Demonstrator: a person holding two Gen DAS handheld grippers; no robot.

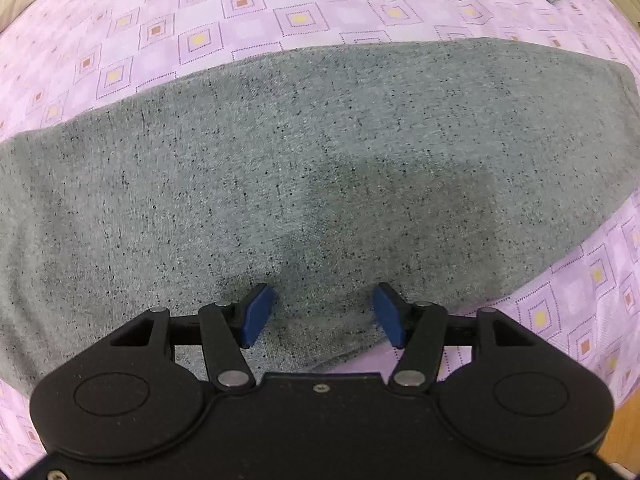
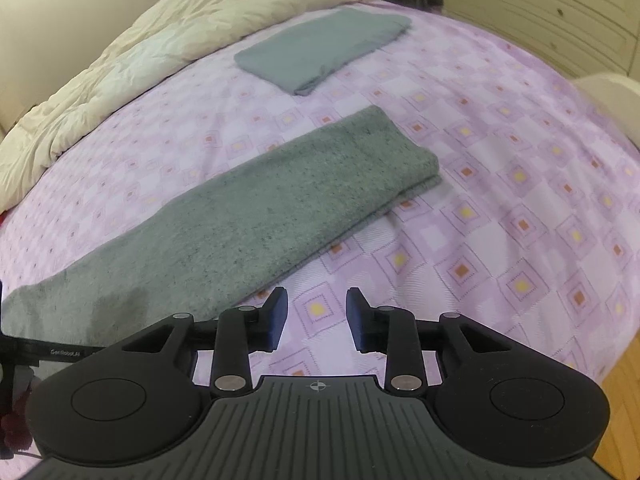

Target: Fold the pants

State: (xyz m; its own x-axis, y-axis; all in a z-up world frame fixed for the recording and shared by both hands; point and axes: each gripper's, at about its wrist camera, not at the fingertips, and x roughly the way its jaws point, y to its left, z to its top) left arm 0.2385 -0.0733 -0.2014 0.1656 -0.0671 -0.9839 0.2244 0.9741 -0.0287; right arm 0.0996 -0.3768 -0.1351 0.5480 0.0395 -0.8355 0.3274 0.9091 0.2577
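Grey speckled pants [image 2: 248, 208] lie folded into a long strip on the purple patterned bedsheet [image 2: 500, 184], with a doubled fold at the far end. In the left wrist view the pants [image 1: 304, 168] fill the middle. My left gripper [image 1: 323, 314] points straight down over the near edge of the cloth, open, its blue pads [image 1: 256, 314] apart with nothing pinched between them. My right gripper [image 2: 317, 318] hovers over bare sheet just right of the pants' near edge, open and holding nothing.
A folded blue-grey garment [image 2: 320, 48] lies farther up the bed. A cream duvet [image 2: 132, 64] is bunched along the left side. Wooden floor [image 2: 624, 412] shows past the bed's right edge, with cabinet doors [image 2: 560, 8] beyond.
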